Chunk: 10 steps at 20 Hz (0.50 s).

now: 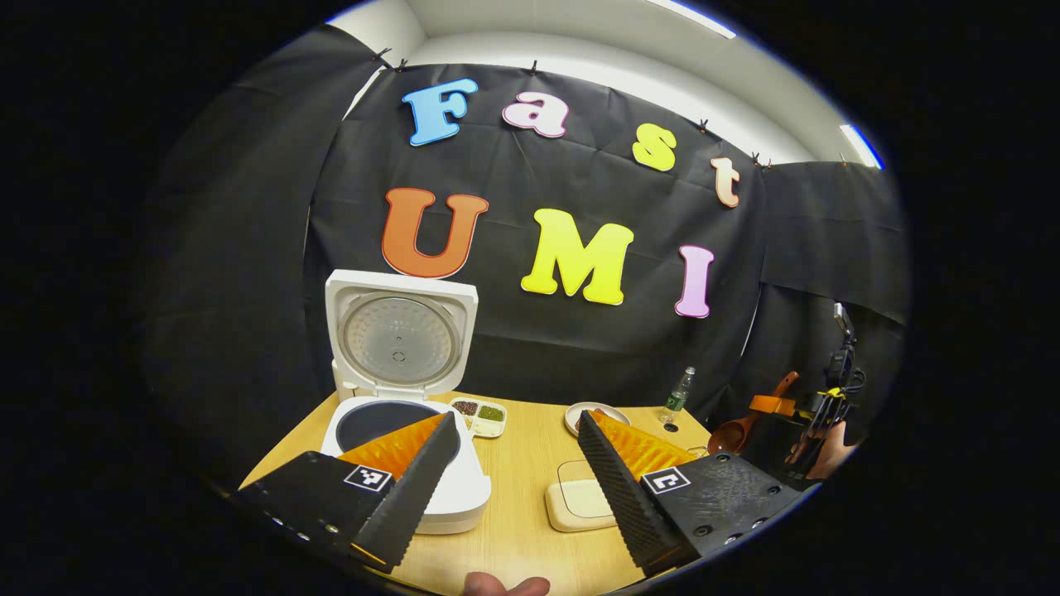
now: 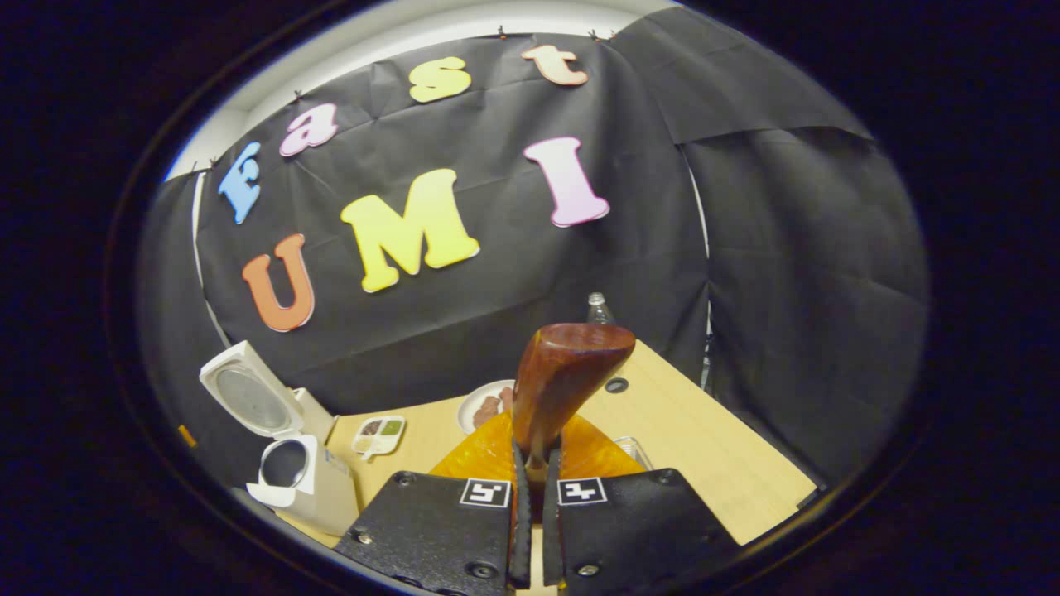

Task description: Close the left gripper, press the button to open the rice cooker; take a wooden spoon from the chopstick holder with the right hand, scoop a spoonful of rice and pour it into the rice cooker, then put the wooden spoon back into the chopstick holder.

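The right gripper (image 2: 535,463) has its jaws nearly together, both fingers pinching the handle of the wooden spoon (image 2: 563,377), which stands almost upright along the fingers with its bowl at the top, above the wooden table (image 2: 720,447). The left gripper (image 1: 517,472) hangs with jaws spread wide and nothing between them, over the table, its left finger in front of the rice cooker (image 1: 397,414), whose lid stands raised. From the left gripper view the spoon appears far right, slanting, bowl low and handle up to the right; the same view shows a pale flat container (image 1: 580,501) between its fingers.
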Available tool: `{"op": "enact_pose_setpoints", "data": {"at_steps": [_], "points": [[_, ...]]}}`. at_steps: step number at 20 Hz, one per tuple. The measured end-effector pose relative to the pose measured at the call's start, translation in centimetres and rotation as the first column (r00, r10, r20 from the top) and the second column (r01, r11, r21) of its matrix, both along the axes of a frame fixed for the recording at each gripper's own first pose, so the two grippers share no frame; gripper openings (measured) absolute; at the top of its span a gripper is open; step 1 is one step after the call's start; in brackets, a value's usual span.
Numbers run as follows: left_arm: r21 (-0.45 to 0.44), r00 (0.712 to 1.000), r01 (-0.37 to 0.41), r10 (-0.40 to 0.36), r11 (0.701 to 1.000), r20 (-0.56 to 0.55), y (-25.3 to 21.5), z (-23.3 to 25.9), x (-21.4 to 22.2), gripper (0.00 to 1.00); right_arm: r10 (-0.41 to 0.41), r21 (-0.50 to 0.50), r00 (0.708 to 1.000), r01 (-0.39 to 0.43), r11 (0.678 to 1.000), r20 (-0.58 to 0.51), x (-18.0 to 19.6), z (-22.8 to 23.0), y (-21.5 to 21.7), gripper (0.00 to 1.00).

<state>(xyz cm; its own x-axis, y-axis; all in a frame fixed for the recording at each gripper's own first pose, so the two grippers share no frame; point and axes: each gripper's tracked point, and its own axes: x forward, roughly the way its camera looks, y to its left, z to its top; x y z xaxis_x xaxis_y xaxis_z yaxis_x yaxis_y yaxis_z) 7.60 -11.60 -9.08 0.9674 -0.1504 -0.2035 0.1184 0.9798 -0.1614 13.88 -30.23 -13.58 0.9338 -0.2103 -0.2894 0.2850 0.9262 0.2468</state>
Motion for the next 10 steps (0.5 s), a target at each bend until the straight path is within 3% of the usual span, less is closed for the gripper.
{"op": "enact_pose_setpoints", "data": {"at_steps": [4, 10], "points": [[0.016, 0.999, -0.033, 0.033, 0.999, -0.033, -1.9, -0.2, 1.6, 0.94, -0.03, 0.014, 0.999, 0.031, 0.999, -0.033, 2.0, -3.6, -4.8, 0.07], [0.07, 0.996, -0.055, 0.061, 0.996, -0.072, -4.6, -0.9, 2.8, 0.94, 0.003, 0.029, 0.997, -0.001, 1.0, -0.078, 5.4, -8.3, -8.3, 0.07]]}}
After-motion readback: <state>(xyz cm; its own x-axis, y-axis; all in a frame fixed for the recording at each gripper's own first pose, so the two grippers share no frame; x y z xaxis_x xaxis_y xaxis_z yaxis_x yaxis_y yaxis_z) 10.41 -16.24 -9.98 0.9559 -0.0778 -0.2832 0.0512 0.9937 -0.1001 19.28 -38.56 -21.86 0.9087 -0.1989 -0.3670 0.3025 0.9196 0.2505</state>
